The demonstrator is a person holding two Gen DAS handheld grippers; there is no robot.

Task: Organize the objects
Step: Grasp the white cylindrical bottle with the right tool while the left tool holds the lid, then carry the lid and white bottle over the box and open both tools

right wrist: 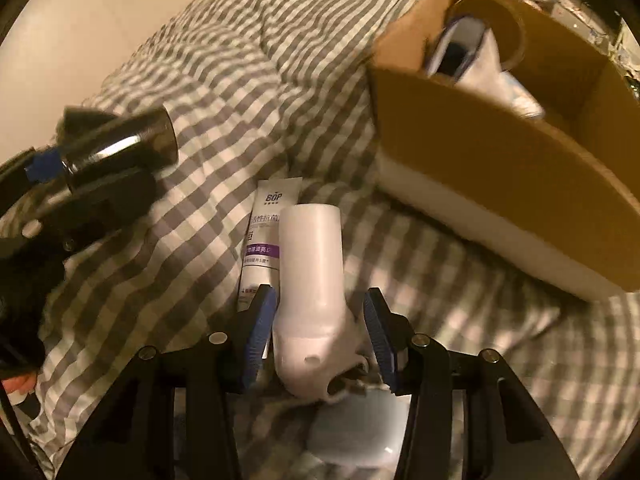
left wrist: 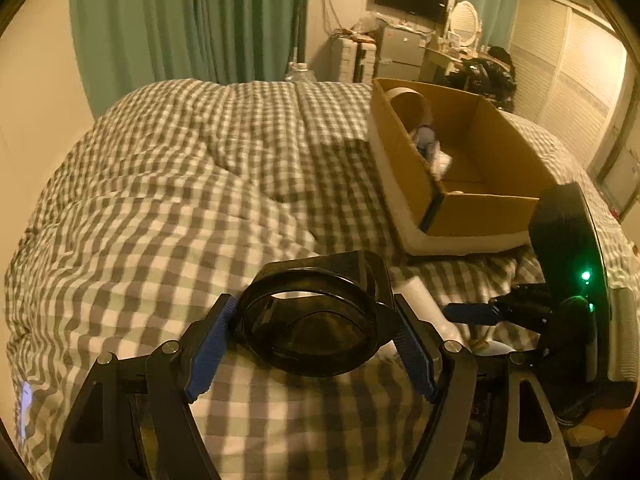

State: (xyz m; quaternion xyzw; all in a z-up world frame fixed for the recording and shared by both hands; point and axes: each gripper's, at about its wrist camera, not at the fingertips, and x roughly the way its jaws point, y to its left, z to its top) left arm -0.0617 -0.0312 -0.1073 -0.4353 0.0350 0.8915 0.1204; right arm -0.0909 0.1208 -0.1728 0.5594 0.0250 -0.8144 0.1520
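Observation:
My left gripper (left wrist: 312, 336) is shut on a dark translucent round container (left wrist: 316, 316) and holds it above the checked bedspread; it also shows at the left of the right wrist view (right wrist: 120, 148). My right gripper (right wrist: 316, 332) is open around a white bottle (right wrist: 312, 280) lying on the bed, its left pad (right wrist: 260, 328) touching and the right pad apart. A white and purple tube (right wrist: 266, 236) lies beside the bottle. An open cardboard box (left wrist: 452, 200) sits on the bed to the right, holding a tape roll (right wrist: 496, 20), a small carton and white items.
The bed's checked duvet (left wrist: 180, 184) fills the foreground. Green curtains (left wrist: 192, 20), a wall TV, a small fridge and a cluttered dresser with a mirror stand at the back. My right gripper's body (left wrist: 568, 280) with a green light shows at the right.

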